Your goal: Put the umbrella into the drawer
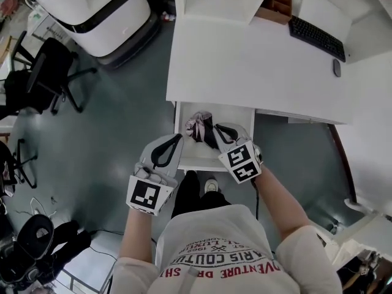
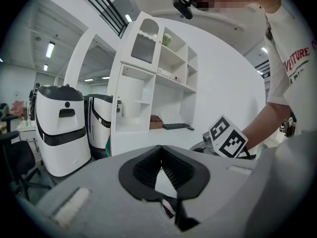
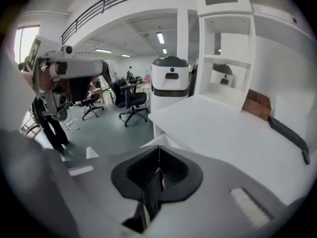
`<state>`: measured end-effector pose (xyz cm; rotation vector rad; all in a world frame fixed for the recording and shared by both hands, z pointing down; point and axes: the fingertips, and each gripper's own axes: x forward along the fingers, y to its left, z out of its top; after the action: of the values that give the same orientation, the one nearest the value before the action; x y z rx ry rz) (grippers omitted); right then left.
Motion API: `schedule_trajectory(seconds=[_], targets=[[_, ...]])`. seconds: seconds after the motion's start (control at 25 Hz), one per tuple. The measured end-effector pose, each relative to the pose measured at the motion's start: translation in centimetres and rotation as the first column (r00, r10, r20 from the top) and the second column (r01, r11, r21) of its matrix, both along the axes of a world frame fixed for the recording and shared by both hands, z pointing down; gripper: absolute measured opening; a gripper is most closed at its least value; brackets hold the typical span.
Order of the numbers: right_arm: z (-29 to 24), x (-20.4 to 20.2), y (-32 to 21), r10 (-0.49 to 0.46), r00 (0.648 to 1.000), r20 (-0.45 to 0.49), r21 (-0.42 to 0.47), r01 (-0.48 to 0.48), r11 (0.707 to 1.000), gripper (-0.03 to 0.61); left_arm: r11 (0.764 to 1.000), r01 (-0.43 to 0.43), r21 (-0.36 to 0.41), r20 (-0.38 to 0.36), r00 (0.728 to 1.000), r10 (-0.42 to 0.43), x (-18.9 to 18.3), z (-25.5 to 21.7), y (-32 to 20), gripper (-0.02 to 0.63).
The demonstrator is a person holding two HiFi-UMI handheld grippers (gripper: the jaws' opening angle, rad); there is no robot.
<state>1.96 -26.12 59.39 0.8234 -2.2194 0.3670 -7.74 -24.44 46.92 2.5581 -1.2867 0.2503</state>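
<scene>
Black ribbed pads [image 2: 141, 170] of the left gripper [image 1: 174, 141] meet at the tips on nothing, by the open drawer's [image 1: 195, 157] left edge. The right gripper [image 1: 220, 130] is pinched closed too, and a dark sliver [image 3: 152, 192] shows in its gap; we cannot tell whether fabric is caught. If so, pulling away would drag the folded umbrella [image 1: 201, 127] from the drawer's back half. Farther on, a bulging umbrella could jam under the white desk's [image 1: 245, 66] front edge.
</scene>
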Motion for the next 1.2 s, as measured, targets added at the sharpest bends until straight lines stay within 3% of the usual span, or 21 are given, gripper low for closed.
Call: schedule_trajectory(seconds=[0.04,0.32,0.64,0.92,1.2], targets=[[-1.4,0.0,-0.4,0.01,1.0,0.017,0.033,-0.01,0.999,0.0,1.0,-0.001,0.016,0.003,1.0,0.001,0.1,-0.9,-0.1,0.005],[-11.1,0.9,-0.7,0.015,0.989,0.147,0.187,-0.043,0.982,0.0,0.994,-0.07,0.088,0.043,0.997,0.066,2.2,-5.9,0.5,0.005],[-20.1,3.3,-0.6,0.032,0.966,0.256,0.337,-0.12,0.934,0.0,0.988,-0.093,0.122,0.052,0.995,0.087,3.2,-10.2,0.4,0.005],[-26.1,4.5,-0.9,0.036,0.936,0.349,0.433,-0.195,0.88,0.0,0.978,-0.112,0.174,0.067,0.993,0.101,4.0,-14.8,-0.4,0.005],[-28.6,5.2,-1.0,0.043,0.919,0.392,0.484,-0.245,0.84,0.0,0.971,-0.134,0.198,0.085,0.989,0.119,4.0,-16.3,-0.9,0.005]])
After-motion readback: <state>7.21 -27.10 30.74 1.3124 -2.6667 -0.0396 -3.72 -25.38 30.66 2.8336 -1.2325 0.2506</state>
